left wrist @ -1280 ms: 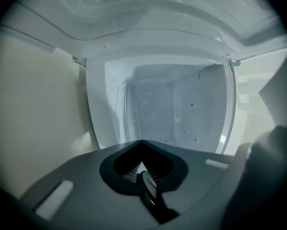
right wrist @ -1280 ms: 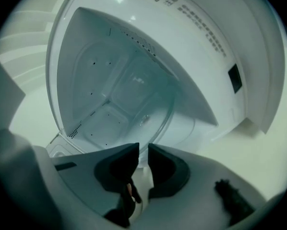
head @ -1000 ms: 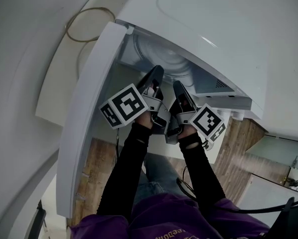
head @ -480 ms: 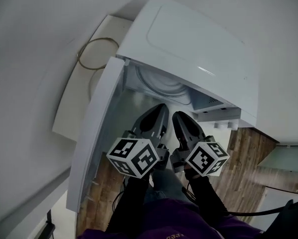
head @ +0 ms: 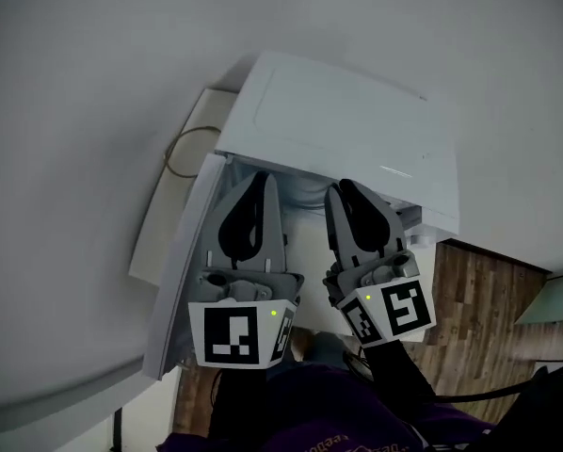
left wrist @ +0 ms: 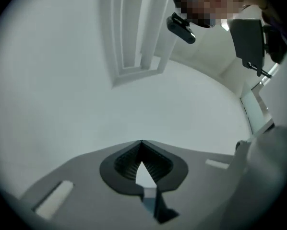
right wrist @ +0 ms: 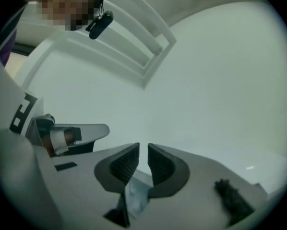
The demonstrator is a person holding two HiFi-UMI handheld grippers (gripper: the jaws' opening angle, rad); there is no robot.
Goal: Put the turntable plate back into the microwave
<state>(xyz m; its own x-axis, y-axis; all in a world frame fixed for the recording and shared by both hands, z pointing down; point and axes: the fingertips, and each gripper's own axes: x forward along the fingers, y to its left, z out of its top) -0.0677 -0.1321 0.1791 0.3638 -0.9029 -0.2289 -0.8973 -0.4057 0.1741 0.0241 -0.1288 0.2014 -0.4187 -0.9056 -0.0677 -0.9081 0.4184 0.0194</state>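
Facing one microwave (head: 357,130), two grippers hang empty: left gripper (left wrist: 141,145) closed, right gripper (right wrist: 143,150) ajar.

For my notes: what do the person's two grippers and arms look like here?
The left gripper and right gripper are grey, with tapered jaws lined by black ribbed pads. Each carries a white cube printed with black square markers, plus a small green light. The right arm wears a black sleeve; purple clothing shows below.

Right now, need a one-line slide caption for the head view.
Empty left gripper and right gripper held before the open white microwave, its door swung wide.
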